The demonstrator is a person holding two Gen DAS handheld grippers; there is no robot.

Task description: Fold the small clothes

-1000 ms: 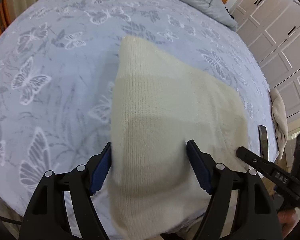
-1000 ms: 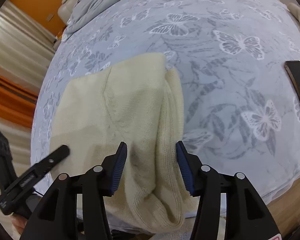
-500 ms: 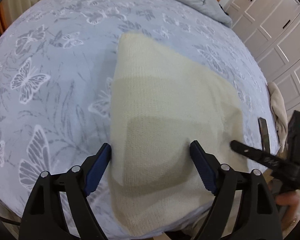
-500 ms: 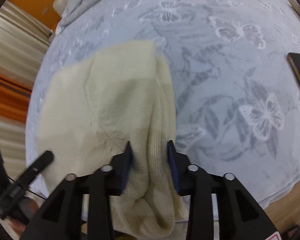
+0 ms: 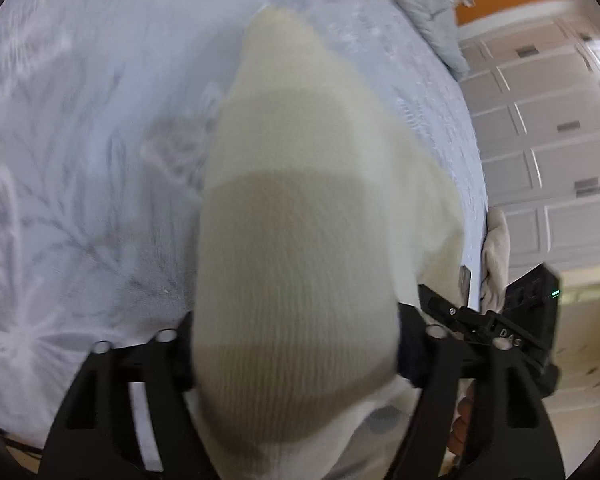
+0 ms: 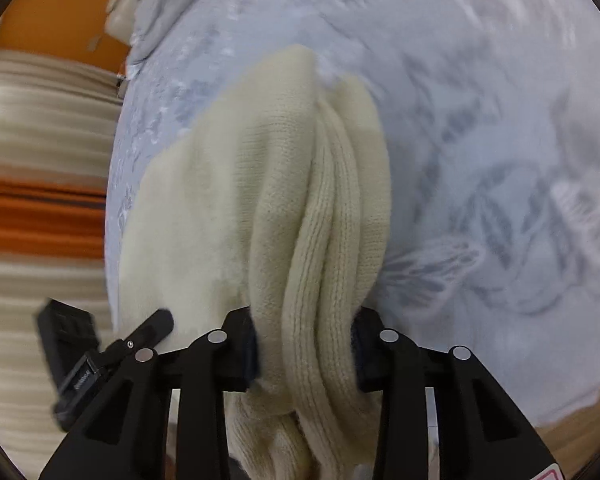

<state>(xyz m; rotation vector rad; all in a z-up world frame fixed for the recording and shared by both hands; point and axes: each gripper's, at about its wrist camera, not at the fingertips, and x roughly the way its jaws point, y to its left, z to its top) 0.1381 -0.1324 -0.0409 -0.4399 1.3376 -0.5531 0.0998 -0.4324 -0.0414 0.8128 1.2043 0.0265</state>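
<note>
A cream knitted garment (image 5: pixel 300 184) lies on the butterfly-print bedspread (image 5: pixel 80 120) and reaches over the near edge. My left gripper (image 5: pixel 294 344) stands around its near end; the knit fills the gap and hides the pads, so I cannot tell its grip. In the right wrist view the same garment (image 6: pixel 260 184) is bunched into thick folds, and my right gripper (image 6: pixel 304 344) is shut on those folds at the near edge. The other gripper shows at the right of the left view (image 5: pixel 480 328) and at the lower left of the right view (image 6: pixel 100 360).
A grey duvet (image 5: pixel 428 4) lies at the far end of the bed. White wardrobe doors (image 5: pixel 548 140) stand to the right. A beige cloth (image 5: pixel 496 252) hangs at the bed's right edge. Striped curtains (image 6: pixel 40 140) are on the left of the right wrist view.
Both grippers have moved forward onto the garment's near end and lifted it. The right gripper has closed on the bunched folds. The views are now motion-blurred.
</note>
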